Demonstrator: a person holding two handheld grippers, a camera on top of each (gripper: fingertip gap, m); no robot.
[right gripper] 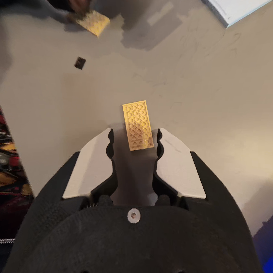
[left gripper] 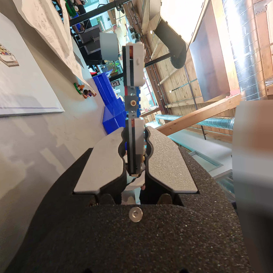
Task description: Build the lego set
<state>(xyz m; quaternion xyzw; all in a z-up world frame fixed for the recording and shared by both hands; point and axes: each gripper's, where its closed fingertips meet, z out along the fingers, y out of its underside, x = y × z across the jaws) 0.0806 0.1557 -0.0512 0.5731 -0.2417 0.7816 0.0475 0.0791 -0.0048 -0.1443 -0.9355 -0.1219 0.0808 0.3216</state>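
My left tool (left gripper: 134, 133) is clamped on a long brick assembly (left gripper: 133, 82) of grey, white, black and blue pieces, both pads pressing its near end so it juts straight out past the fingertips, above the grey table (left gripper: 48, 147). Beyond the assembly on the table sit blue bins (left gripper: 109, 103), some small figures (left gripper: 85, 90) and a white sheet (left gripper: 26, 88). My right tool (right gripper: 135, 138) stands wide, its fingers either side of a tan plate (right gripper: 138, 125) lying underside up, neither pad touching it; past that plate are a small dark piece (right gripper: 79, 63) and a blurred second tan plate (right gripper: 94, 22).

Left wrist cam rolled sideways, looking across table (left gripper: 44, 147) into room; right cam looking down, close over table (right gripper: 192, 88).
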